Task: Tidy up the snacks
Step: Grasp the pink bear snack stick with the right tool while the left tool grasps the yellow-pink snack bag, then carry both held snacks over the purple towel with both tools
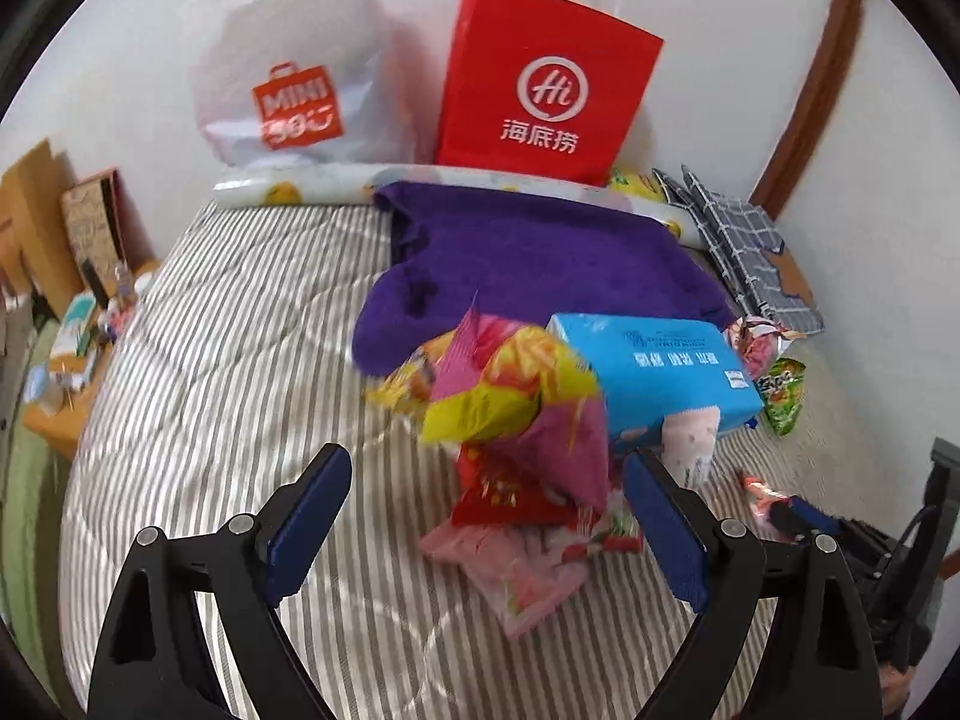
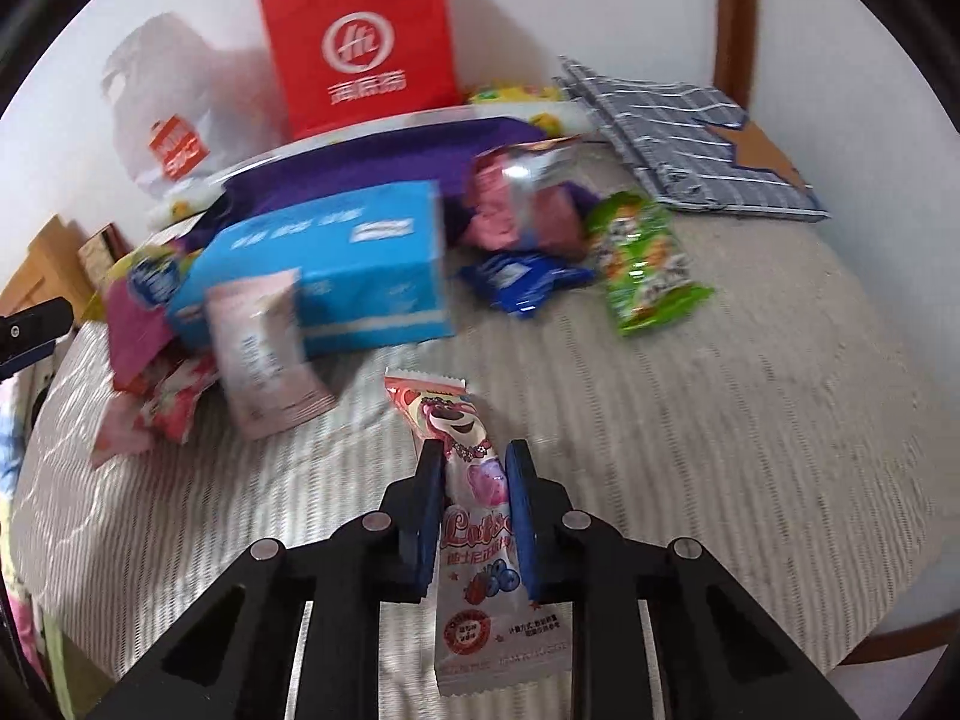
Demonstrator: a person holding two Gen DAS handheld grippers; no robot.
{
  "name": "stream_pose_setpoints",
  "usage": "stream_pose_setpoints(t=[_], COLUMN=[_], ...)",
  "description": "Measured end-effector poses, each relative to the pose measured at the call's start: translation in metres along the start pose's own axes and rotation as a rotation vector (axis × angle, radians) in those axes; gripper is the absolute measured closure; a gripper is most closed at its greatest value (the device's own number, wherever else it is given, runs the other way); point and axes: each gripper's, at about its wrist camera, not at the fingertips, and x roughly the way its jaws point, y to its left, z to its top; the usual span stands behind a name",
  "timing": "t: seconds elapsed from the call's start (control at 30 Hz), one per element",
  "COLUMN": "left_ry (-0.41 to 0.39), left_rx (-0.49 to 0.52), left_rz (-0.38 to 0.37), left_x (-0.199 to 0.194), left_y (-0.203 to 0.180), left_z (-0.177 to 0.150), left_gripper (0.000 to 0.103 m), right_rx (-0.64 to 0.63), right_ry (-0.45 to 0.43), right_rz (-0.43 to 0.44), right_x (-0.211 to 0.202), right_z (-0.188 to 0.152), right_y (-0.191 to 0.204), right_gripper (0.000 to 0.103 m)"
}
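Your right claw (image 2: 470,468) is clamped on the pink bear snack (image 2: 474,516). Your left claw (image 1: 486,474) is apart over the snack pile (image 1: 516,420). The thin wrapper could slip out if you swing fast.

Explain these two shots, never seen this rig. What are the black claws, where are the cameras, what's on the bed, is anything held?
No robot here: a person carries a hand-held two-finger gripper in each hand, each with a fisheye camera looking forward along its fingers. That is why black arms with blue pads fill the bottom of each picture.

The left gripper is open, with nothing between its pads, pointing at a heap of snack bags.

The right gripper is shut on a pink bear-print snack packet.

On the striped bed cover lie a blue box, a green packet, a dark blue packet and a purple towel. A red paper bag and a white plastic bag stand against the wall.
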Motion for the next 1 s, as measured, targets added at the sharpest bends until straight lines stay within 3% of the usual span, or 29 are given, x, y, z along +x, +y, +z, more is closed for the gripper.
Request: stream_pose_setpoints(t=[0.2,0.3,0.43,0.53,0.57,0.63,0.7,1.0], left_ry=[0.021,0.064,0.089,0.093,0.092,0.100,0.109,0.084], left_rx=[0.084,0.136,0.131,0.129,0.135,0.145,0.148,0.121], left_rz=[0.021,0.069,0.039,0.053,0.066,0.048,0.027,0.017], left_x=[0.019,0.037,0.049,0.054,0.056,0.057,0.056,0.025], left_y=[-0.017,-0.025,-0.026,-0.027,-0.027,-0.025,-0.022,-0.012], left_z=[0.018,0.020,0.019,0.021,0.020,0.019,0.017,0.004], left_gripper=[0.011,0.012,0.012,0.019,0.028,0.032,0.045,0.046], right_rx=[0.031,0.033,0.005,-0.017,-0.019,-0.022,-0.016,-0.012], right_ry=[0.027,0.052,0.031,0.024,0.027,0.028,0.025,-0.011], right_rz=[-0.007,0.000,-0.007,-0.024,-0.023,-0.012,-0.006,-0.003], right_x=[0.011,0.020,0.024,0.025,0.025,0.024,0.023,0.004], right_z=[0.004,0.004,0.003,0.003,0.003,0.003,0.002,0.004], right_y=[-0.014,-0.016,-0.012,-0.009,-0.008,-0.008,-0.009,-0.005], right_gripper=[0.081,0.081,0.077,0.077,0.078,0.083,0.083,0.083])
